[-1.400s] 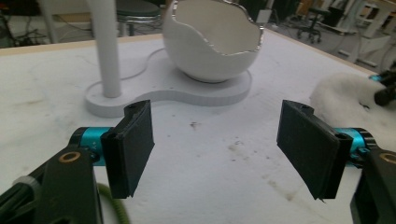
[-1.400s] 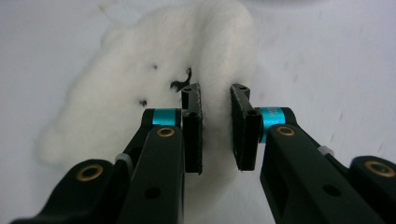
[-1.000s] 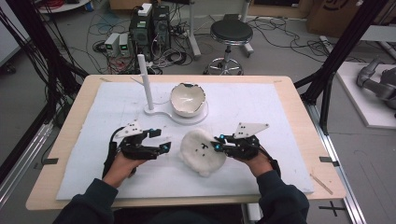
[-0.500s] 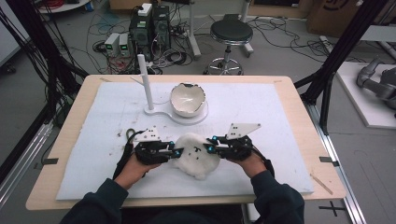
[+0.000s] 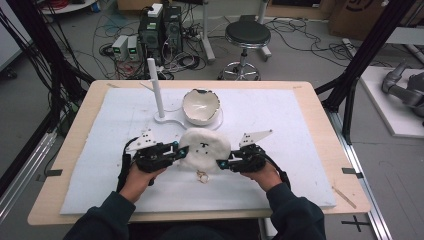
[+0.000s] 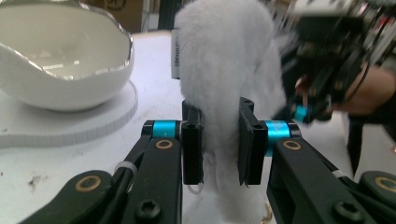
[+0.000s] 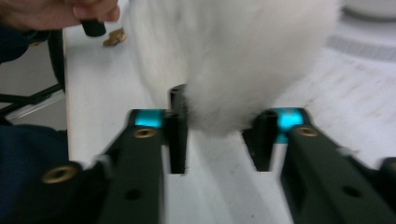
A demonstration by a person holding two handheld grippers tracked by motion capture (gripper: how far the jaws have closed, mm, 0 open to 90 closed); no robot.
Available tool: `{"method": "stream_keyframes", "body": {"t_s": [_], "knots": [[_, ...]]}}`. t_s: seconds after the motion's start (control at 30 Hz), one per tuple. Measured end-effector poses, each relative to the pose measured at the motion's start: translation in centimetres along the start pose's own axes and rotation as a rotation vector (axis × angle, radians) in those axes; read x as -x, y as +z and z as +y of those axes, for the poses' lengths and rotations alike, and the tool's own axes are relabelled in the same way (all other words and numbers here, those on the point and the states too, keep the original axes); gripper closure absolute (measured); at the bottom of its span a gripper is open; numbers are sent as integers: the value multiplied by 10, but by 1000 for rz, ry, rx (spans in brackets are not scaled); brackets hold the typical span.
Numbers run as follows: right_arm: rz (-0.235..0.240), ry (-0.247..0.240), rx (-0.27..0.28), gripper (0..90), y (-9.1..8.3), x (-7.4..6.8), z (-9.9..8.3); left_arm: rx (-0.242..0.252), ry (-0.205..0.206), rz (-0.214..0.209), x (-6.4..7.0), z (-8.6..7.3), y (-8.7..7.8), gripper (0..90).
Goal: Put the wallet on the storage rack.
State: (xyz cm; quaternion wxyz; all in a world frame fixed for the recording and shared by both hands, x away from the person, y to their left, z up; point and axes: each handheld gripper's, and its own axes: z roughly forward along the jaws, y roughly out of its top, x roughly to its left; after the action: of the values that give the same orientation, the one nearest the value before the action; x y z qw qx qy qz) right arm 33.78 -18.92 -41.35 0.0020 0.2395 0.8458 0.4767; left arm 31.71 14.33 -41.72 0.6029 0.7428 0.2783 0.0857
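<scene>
Nearest the person, a small gold-coloured clasp (image 5: 202, 176) dangles or lies just below the round white fluffy plush pouch (image 5: 204, 148), which sits between the two tools at the middle of the white foam mat (image 5: 300, 130). The left gripper (image 6: 219, 140) has its black jaws pressed into the pouch's fur from both sides, so it is clamped on the plush. The right gripper (image 7: 218, 137) stands partly apart with the pouch's edge bulging between its jaws; whether they actually pinch it is hard to tell through the blur. Just beyond the pouch stands a white egg-shaped ceramic bowl with a jagged gilt rim (image 5: 200, 106) on a white base with an upright post (image 5: 156, 87). The risk I see: the right side may slip off the soft fur if the pair pull apart, and any swing forward could knock the bowl.
</scene>
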Motion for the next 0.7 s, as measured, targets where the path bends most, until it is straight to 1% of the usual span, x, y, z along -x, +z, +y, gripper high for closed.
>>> {"method": "stream_keyframes", "body": {"t_s": [0.03,0.07,0.1,0.13,0.17,0.2,0.23,0.27,0.3,0.33,0.37,0.4,0.47,0.5,0.53,0.57,0.6,0.63,0.67,0.7], "knots": [[-3,11,18,715,-4,1,0,0,0,0,0,0,0,744],[-6,18,43,720,-7,2,0,-38,-14,-10,0,-2,3,743],[-6,18,43,720,-7,2,0,-38,-14,-10,0,-2,3,743],[-1,38,101,720,-13,4,1,-63,-20,-23,0,-4,6,742],[-1,38,101,720,-13,4,1,-63,-20,-23,0,-4,6,741],[5,58,159,720,-17,3,2,-94,-24,-40,1,-5,9,741],[4,59,180,728,-19,3,2,-94,-24,-40,1,-5,9,741],[-4,49,190,736,-20,3,3,-109,-26,-52,2,-6,10,737],[-4,49,190,736,-20,3,3,-128,-23,-59,3,-7,12,737],[-19,38,189,743,-21,2,3,-145,-15,-62,4,-8,14,727],[-41,18,185,756,-22,1,3,-158,-4,-57,4,-8,15,673],[-41,18,185,756,-22,1,3,-165,11,-42,5,-8,15,673],[-45,4,185,761,-25,2,3,-150,12,-8,3,-5,13,558],[-43,1,182,762,-27,3,3,-130,15,10,1,-3,10,475],[-43,-4,176,762,-28,4,2,-77,26,33,-2,3,2,456],[-43,-4,176,762,-28,4,2,-77,26,33,-2,3,2,453],[-36,-20,131,762,-26,4,2,-46,30,41,-4,6,-3,450],[-22,-27,109,762,-24,4,2,-13,31,43,-5,9,-7,444],[-22,-27,109,762,-24,4,2,14,31,40,-7,11,-9,444],[-3,-31,95,762,-21,4,2,25,35,37,-8,12,-11,443]]}}
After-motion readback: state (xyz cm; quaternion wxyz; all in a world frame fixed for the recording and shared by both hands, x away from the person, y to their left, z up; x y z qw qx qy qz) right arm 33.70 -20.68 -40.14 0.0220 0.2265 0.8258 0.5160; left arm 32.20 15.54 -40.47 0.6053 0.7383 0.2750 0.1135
